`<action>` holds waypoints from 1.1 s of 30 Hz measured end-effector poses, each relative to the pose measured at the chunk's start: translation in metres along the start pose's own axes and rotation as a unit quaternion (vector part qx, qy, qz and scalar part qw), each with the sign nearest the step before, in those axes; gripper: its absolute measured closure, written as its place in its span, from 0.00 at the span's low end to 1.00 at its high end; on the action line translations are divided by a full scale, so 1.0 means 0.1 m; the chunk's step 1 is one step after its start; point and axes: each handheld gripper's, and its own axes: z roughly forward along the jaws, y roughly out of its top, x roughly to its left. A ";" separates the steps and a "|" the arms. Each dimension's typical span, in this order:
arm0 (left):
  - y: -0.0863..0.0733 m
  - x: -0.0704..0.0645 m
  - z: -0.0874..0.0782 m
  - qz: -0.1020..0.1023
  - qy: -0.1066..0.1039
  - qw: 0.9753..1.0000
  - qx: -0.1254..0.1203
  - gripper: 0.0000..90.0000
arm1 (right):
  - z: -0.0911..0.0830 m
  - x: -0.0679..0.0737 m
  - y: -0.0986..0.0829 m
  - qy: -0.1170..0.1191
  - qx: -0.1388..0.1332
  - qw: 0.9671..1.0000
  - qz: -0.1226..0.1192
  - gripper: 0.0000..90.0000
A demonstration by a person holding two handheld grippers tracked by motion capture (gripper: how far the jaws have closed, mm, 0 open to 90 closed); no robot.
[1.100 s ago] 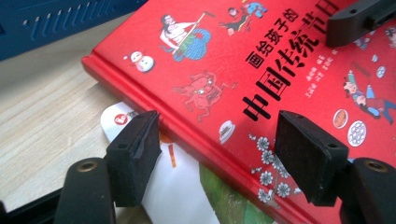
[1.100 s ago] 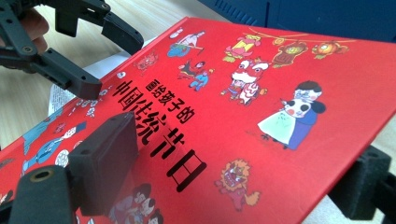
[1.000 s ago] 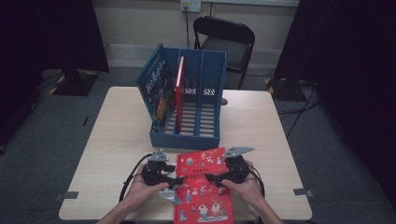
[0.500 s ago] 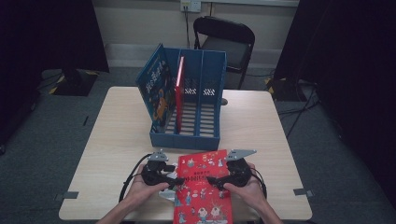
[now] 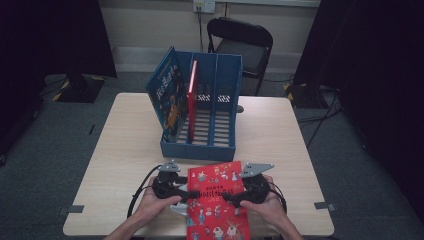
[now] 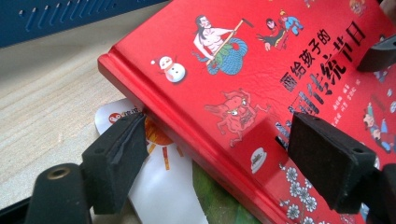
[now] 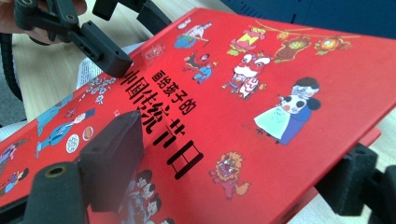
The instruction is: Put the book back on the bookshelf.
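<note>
A red picture book (image 5: 215,200) with Chinese title lettering lies at the table's near edge, its bottom end overhanging. My left gripper (image 5: 187,194) is at its spine side. In the left gripper view the gripper (image 6: 215,154) stands open, one jaw against the spine's lower edge and the other over the cover (image 6: 243,70). My right gripper (image 5: 231,196) is at the opposite edge. It is also open (image 7: 229,172), one jaw over the cover (image 7: 261,93) and one below the book's edge. A white leaflet (image 6: 159,186) lies partly under the book.
A blue slotted file rack (image 5: 200,145) stands mid-table just beyond the book. A blue book (image 5: 167,95) leans in its left slot and a thin red one (image 5: 192,100) stands upright beside it. A black folding chair (image 5: 240,40) is behind the table.
Both hands, the grippers and the red book have shifted slightly toward the table's near edge. The rack and its books have not moved.
</note>
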 end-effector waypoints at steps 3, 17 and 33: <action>0.00 0.02 0.01 -0.016 -0.013 1.000 -0.007 0.20 | -0.03 0.03 -0.02 -0.005 -0.010 1.000 -0.010 0.24; 0.02 0.05 0.00 -0.044 -0.041 0.998 -0.006 0.32 | -0.03 -0.01 0.00 -0.003 -0.015 1.000 0.017 0.30; 0.08 0.10 -0.15 -0.069 -0.067 0.994 -0.058 0.50 | -0.07 -0.05 0.14 -0.027 -0.038 0.997 0.055 0.37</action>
